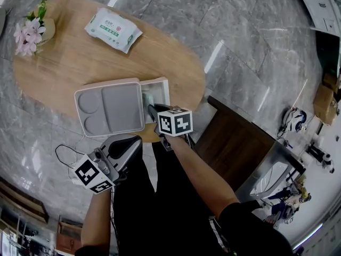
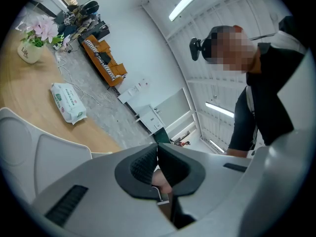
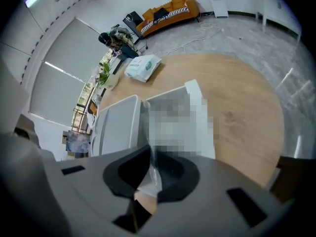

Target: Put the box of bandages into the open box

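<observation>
The open white box (image 1: 161, 83) lies at the near edge of the oval wooden table (image 1: 80, 63), its lid (image 1: 109, 108) folded out flat to the left. My right gripper (image 1: 149, 108) reaches into the box's base from the near side. It is shut on a thin pale edge of the box of bandages (image 1: 147, 97), a small pale green-white thing inside the base. In the right gripper view the pads (image 3: 140, 162) pinch that thin white edge (image 3: 152, 174), with the lid (image 3: 116, 125) on the left. My left gripper (image 1: 133, 142) hangs shut and empty below the table edge.
A pack of wet wipes (image 1: 113, 30) lies at the table's far side. A small vase of pink flowers (image 1: 32, 31) stands at its left end. A dark wooden chair (image 1: 234, 148) stands right of me. A cable (image 1: 66, 156) loops on the marble floor.
</observation>
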### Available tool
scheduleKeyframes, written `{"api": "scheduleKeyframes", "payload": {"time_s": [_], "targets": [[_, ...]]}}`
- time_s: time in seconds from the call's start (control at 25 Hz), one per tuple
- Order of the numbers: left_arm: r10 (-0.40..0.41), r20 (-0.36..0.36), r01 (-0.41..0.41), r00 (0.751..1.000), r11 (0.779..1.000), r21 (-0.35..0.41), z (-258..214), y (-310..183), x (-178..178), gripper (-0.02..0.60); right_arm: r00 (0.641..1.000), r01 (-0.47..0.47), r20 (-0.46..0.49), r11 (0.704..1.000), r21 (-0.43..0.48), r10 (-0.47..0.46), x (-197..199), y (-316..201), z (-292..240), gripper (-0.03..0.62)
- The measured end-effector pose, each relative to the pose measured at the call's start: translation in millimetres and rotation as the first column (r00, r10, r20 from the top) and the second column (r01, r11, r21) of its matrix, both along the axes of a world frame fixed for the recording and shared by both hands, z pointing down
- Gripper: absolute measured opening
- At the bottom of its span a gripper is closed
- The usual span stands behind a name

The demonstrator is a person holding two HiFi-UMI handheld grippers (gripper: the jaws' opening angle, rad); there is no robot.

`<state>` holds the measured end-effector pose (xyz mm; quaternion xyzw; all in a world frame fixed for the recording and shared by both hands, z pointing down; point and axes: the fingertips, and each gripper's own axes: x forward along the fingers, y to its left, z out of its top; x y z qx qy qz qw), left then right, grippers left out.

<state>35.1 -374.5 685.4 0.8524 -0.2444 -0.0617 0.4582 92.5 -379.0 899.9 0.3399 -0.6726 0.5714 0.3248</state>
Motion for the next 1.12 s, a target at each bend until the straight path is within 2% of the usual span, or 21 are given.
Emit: {"api": "scheduleKeyframes", "payload": {"time_s": [0.12, 0.28, 0.44, 0.6, 0.68, 0.92, 1.12], "targets": [[-0.004, -0.001, 0.004, 1.000, 1.000, -0.001, -0.4, -0.2, -1.1, 0.017, 0.998, 0.060, 0.028, 0.998, 0.021, -0.061, -11.3, 3.4, -0.8, 0.104], [-0.008, -0.005, 0.008, 1.000, 1.000, 0.004, -2.5, -1.3, -1.7, 0.017, 0.993, 0.115, -0.037, 0.992, 0.055, -0.113, -5.4, 3.4, 2.8, 0.147], [-0.007, -0.008, 0.007, 1.000, 1.000, 0.007, -3.7, -1.5, -2.5, 0.017, 0.980, 0.169, -0.126, 0.979, 0.114, -0.155, 4.2, -3.2, 0.3, 0.147], [-0.005, -0.011, 0.005, 1.000, 1.000, 0.004, -3.6, -2.1, -3.3, 0.017, 0.937, 0.295, -0.249, 0.937, 0.187, -0.245, 10.2, -11.7, -6.1, 0.147], [-0.005, -0.013, 0.006, 1.000, 1.000, 0.004, -3.2, -2.5, -3.5, 0.017, 0.925, 0.321, -0.278, 0.924, 0.209, -0.259, 11.7, -14.0, -7.9, 0.147], [0.003, -0.005, -0.003, 1.000, 1.000, 0.022, -7.0, -5.6, -5.7, 0.017, 0.939, 0.278, -0.273, 0.929, 0.242, -0.210, 19.0, -22.2, -21.4, 0.147], [0.019, 0.009, -0.019, 1.000, 0.997, 0.076, -36.0, -14.7, -17.2, 0.017, 0.970, 0.203, -0.200, 0.914, 0.352, -0.139, 13.5, -40.9, -74.7, 0.147]]}}
